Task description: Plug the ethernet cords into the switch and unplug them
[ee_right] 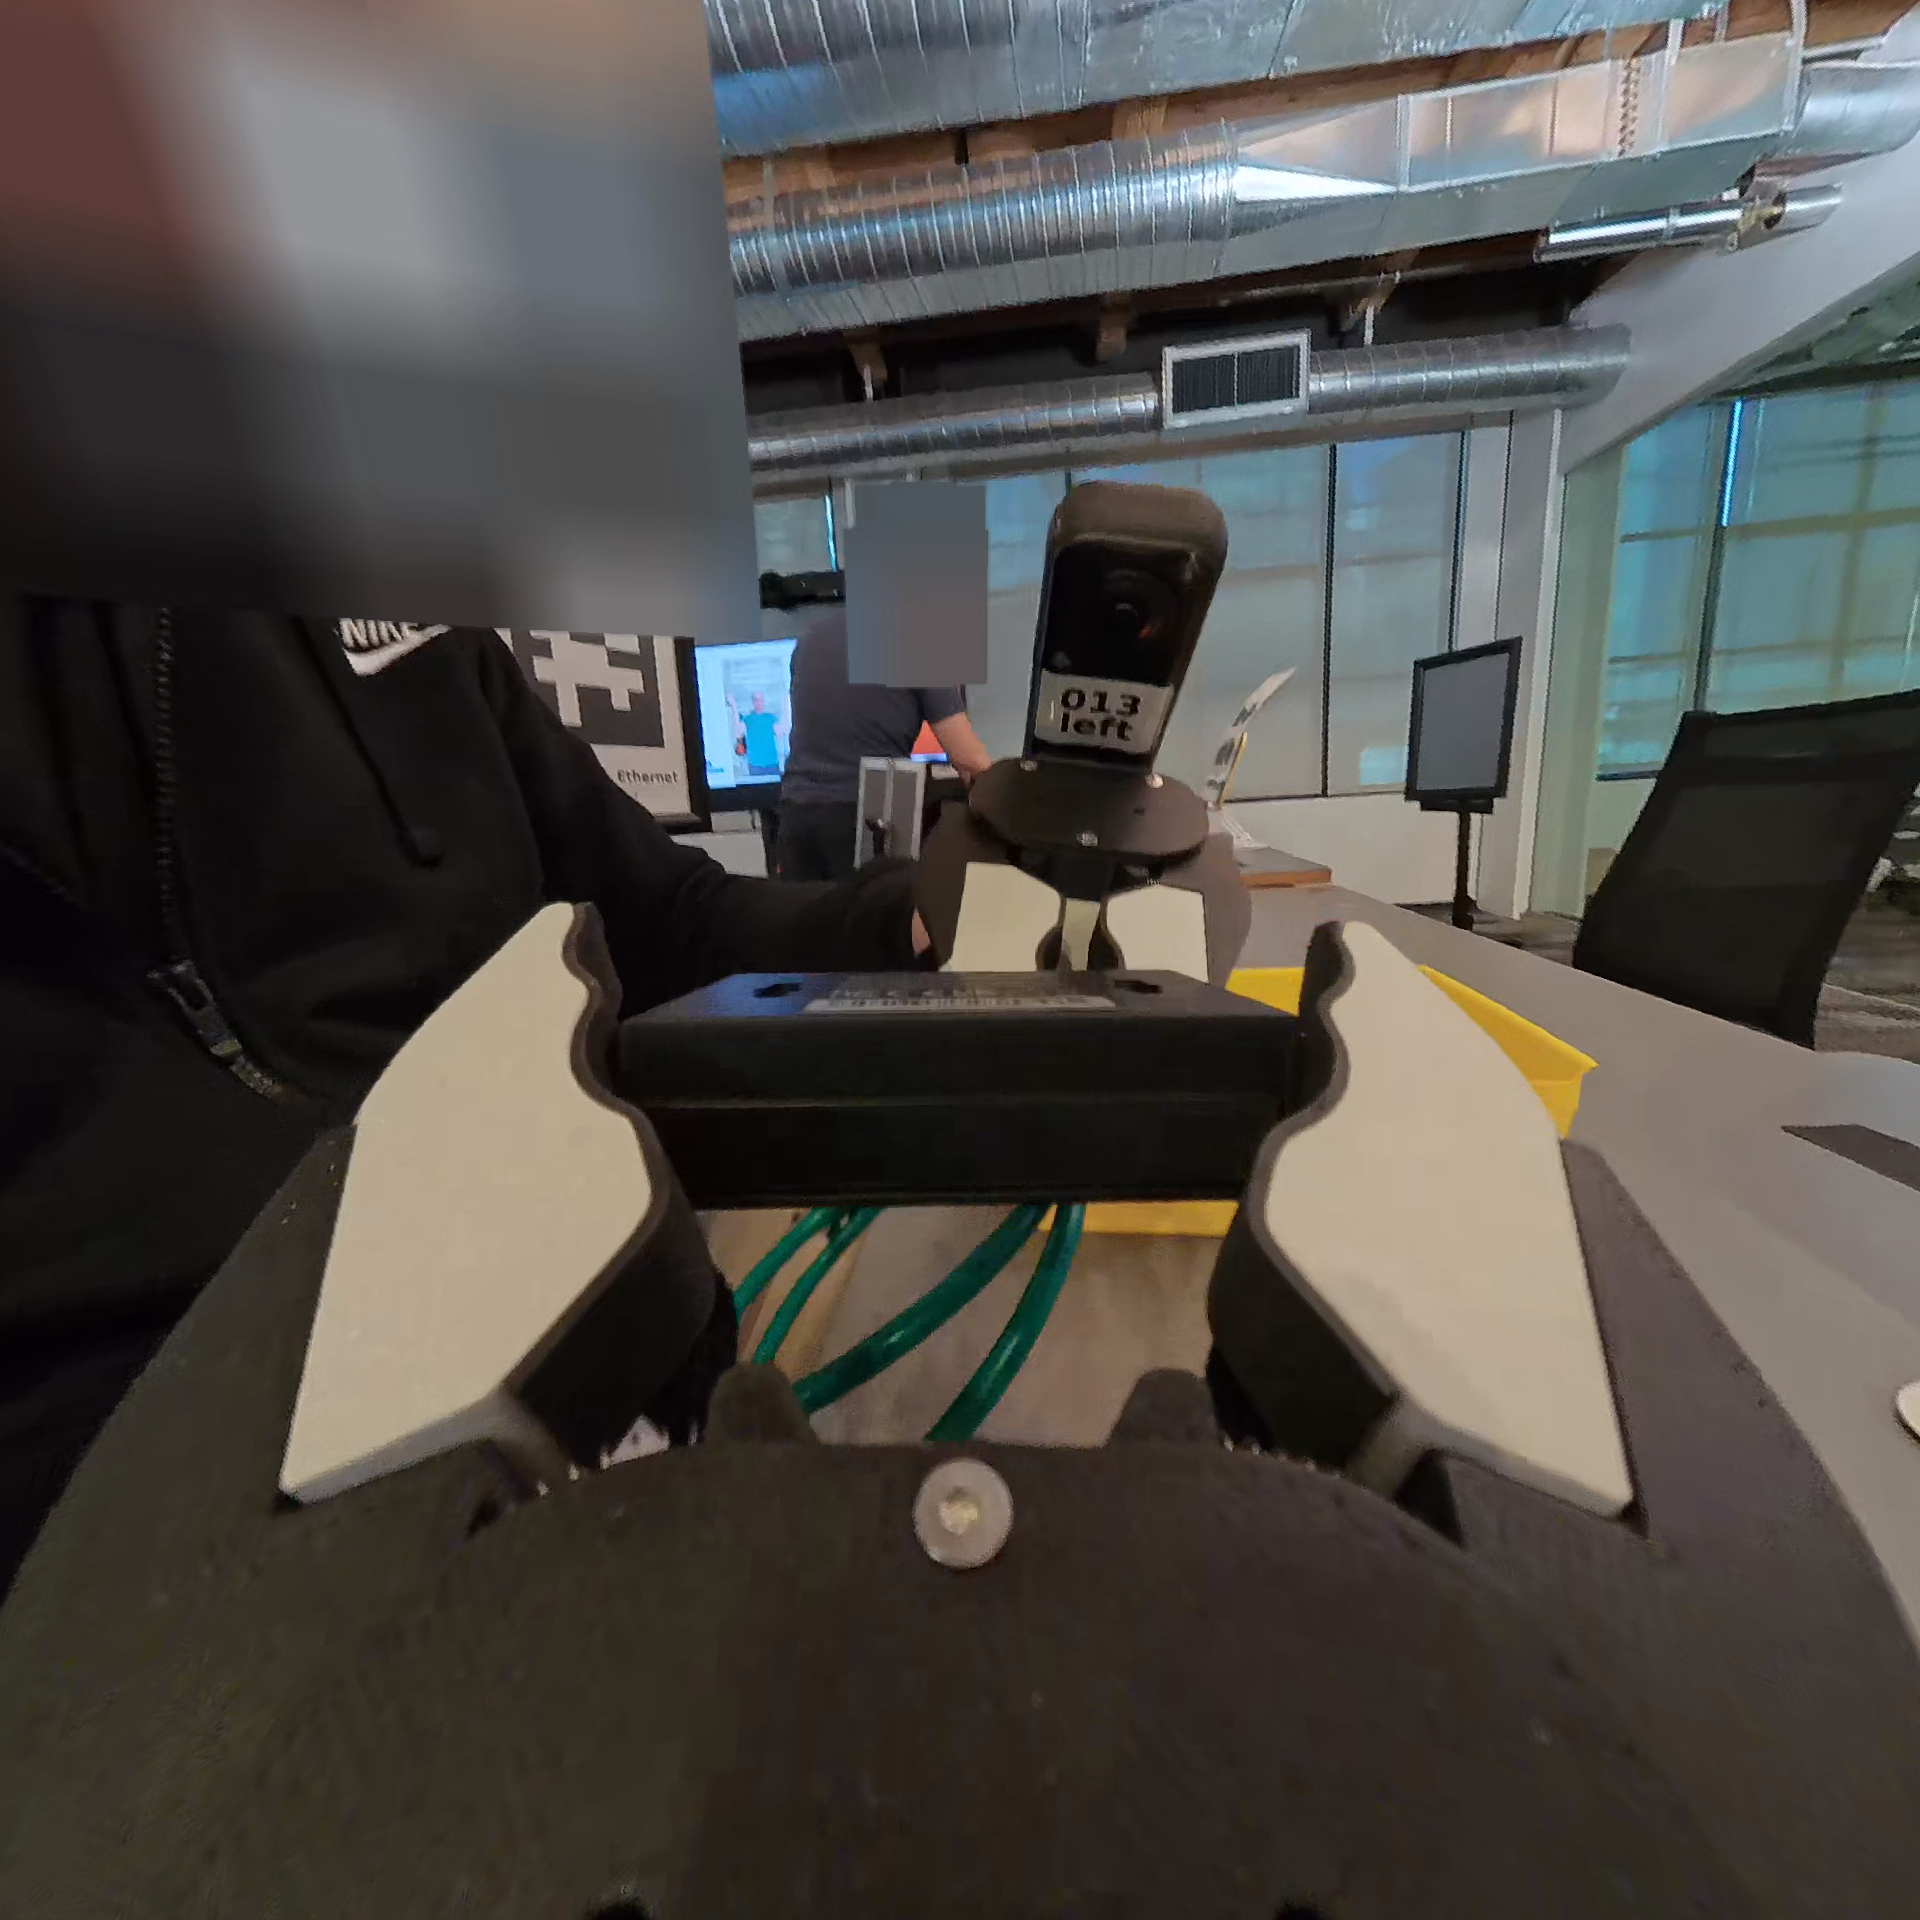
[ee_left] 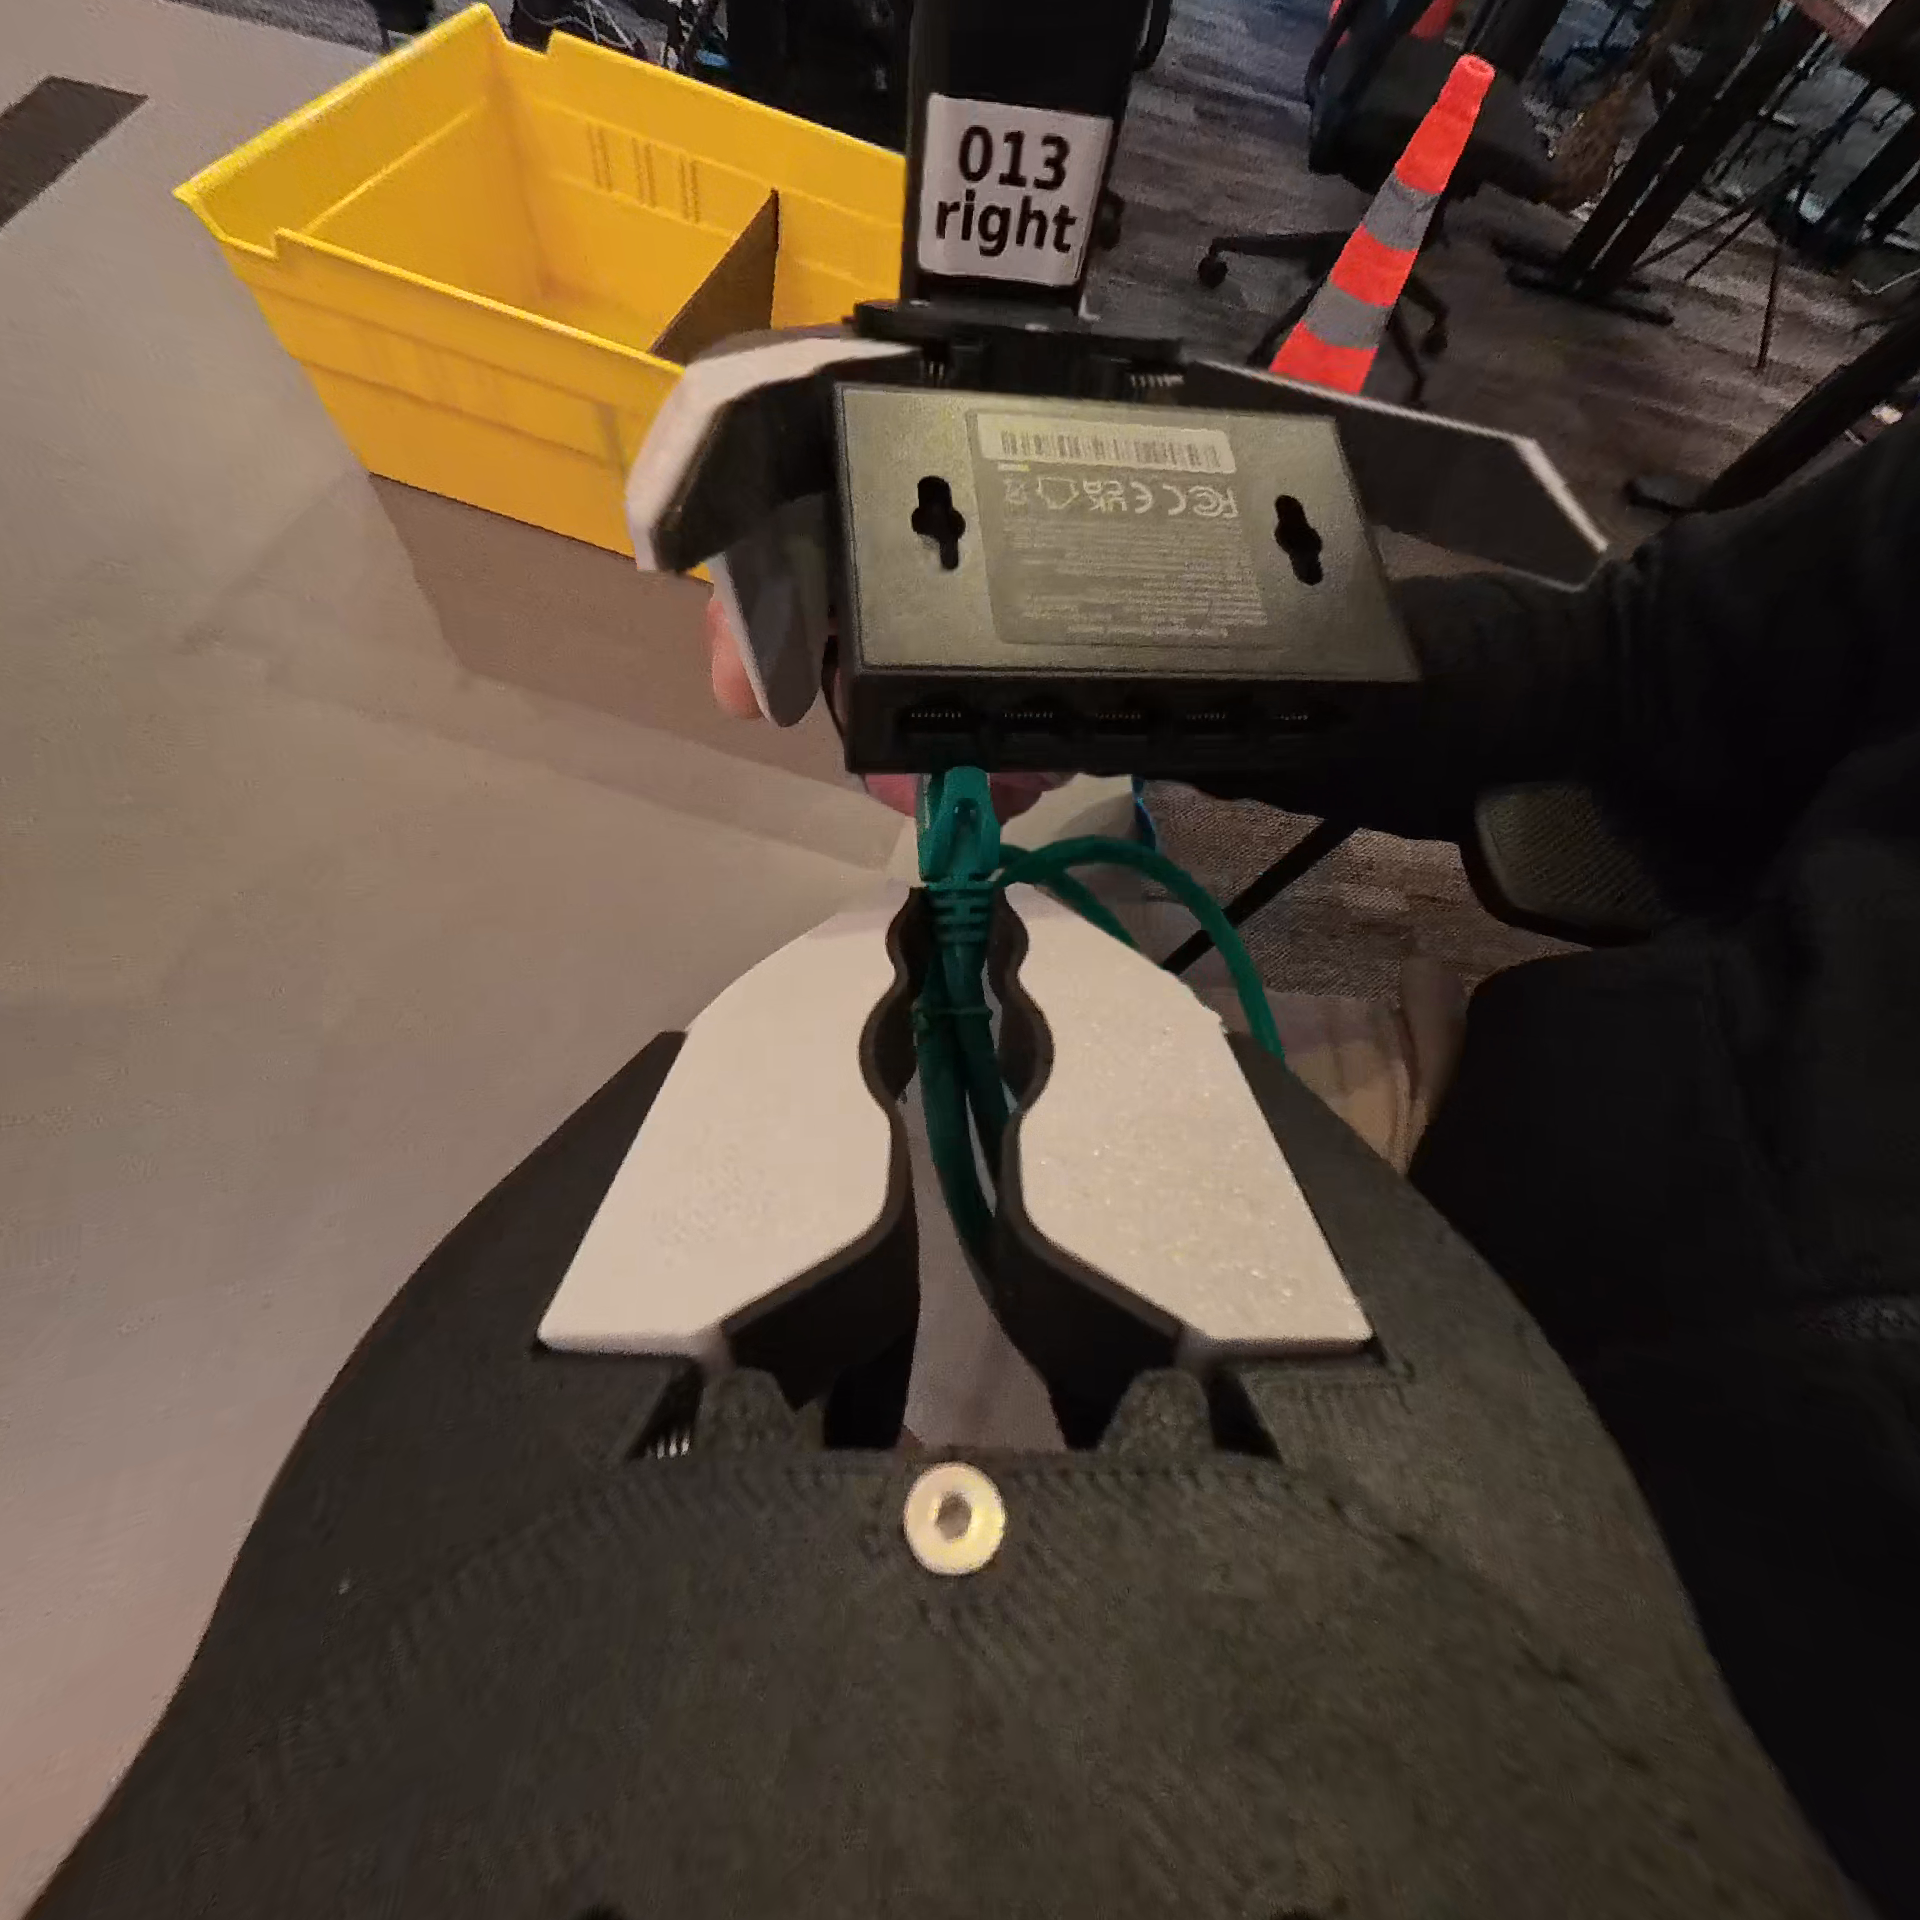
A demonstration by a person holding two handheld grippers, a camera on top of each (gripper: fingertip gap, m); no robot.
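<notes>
The black switch (ee_left: 1122, 582) is held in the air with its labelled underside up and its row of ports facing my left gripper. My right gripper (ee_right: 961, 1039) is shut on the switch (ee_right: 956, 1081), one finger on each short end; one of its fingers (ee_left: 717, 499) shows in the left wrist view. My left gripper (ee_left: 956, 914) is shut on a green ethernet cord (ee_left: 961, 997) just behind its plug (ee_left: 958, 821). The plug's tip is at the lower front edge of the switch, under the leftmost port. Whether it touches is unclear. The cord's loops (ee_right: 914, 1320) hang below the switch.
A yellow bin (ee_left: 468, 312) with a cardboard divider stands on the grey table (ee_left: 208, 831) behind the switch. The person's black sleeve (ee_left: 1714, 644) is at the right. An orange cone (ee_left: 1392, 229) and office chairs stand on the floor beyond the table. About 6 cm separates my left fingertips from my right.
</notes>
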